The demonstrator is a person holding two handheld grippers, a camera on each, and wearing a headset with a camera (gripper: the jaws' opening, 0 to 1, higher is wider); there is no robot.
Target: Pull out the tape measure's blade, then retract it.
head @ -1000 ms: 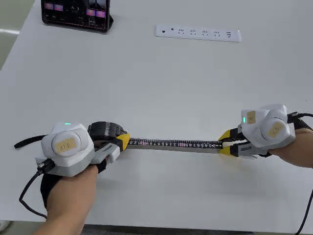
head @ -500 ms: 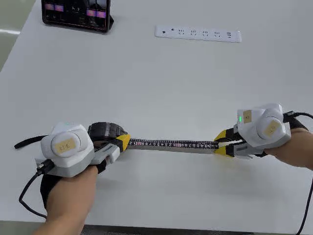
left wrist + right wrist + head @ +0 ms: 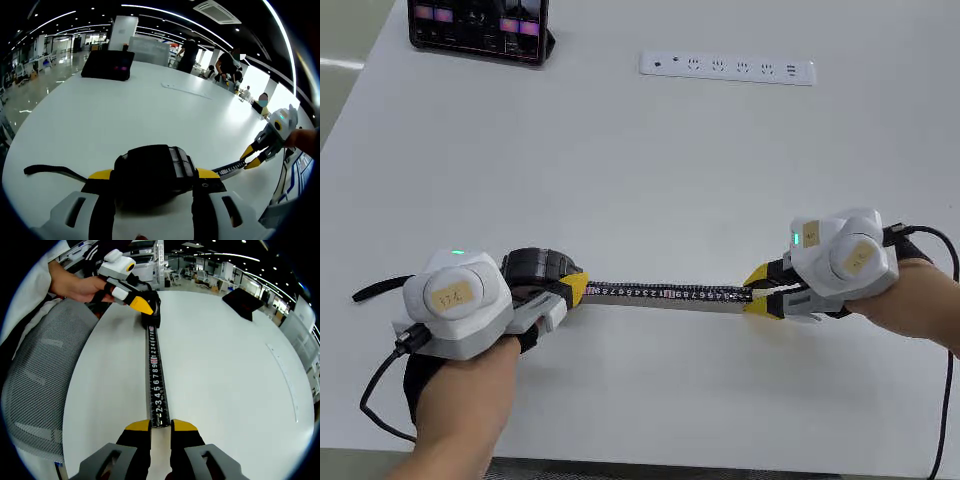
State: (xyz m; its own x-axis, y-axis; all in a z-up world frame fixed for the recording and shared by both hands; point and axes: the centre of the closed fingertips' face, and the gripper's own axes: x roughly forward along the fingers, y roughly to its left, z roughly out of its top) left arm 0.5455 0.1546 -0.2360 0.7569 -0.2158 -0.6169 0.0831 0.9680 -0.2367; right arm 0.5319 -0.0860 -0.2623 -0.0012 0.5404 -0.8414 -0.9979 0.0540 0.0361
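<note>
The left gripper (image 3: pixel 565 290) sits at 8 o'clock on the white desk (image 3: pixel 640 180). Its fingers are closed around the black case (image 3: pixel 533 267) of the tape measure. In the left gripper view the case sits in the gap, with one yellow-tipped finger against each side. A black strap (image 3: pixel 375 290) trails from the case toward 9 o'clock and lies flat on the desk.

The blade (image 3: pixel 665 293) is drawn out of the case toward 3 o'clock, roughly straight, with its numbers facing up. Its far end is pinched by the right gripper (image 3: pixel 758 292), which sits at 4 o'clock on the desk. In the right gripper view the two yellow fingertips (image 3: pixel 185 426) stand narrow, with the blade's end clamped between them. From there the blade runs toward 12 o'clock to the case and the left gripper. A thin shadow lies just beneath the blade. Whether the blade touches the desk along its run cannot be told.

Near the far edge of the desk, a white power strip (image 3: pixel 727 68) lies at 1 o'clock. A tablet (image 3: pixel 478 28) with a lit screen stands at 11 o'clock. Both are well apart from the tape measure. A dark cable (image 3: pixel 948 380) drops from the right gripper toward 5 o'clock, past the near edge of the desk. In the right gripper view a grey mesh chair (image 3: pixel 35 385) shows at 9 o'clock, beside the desk.
</note>
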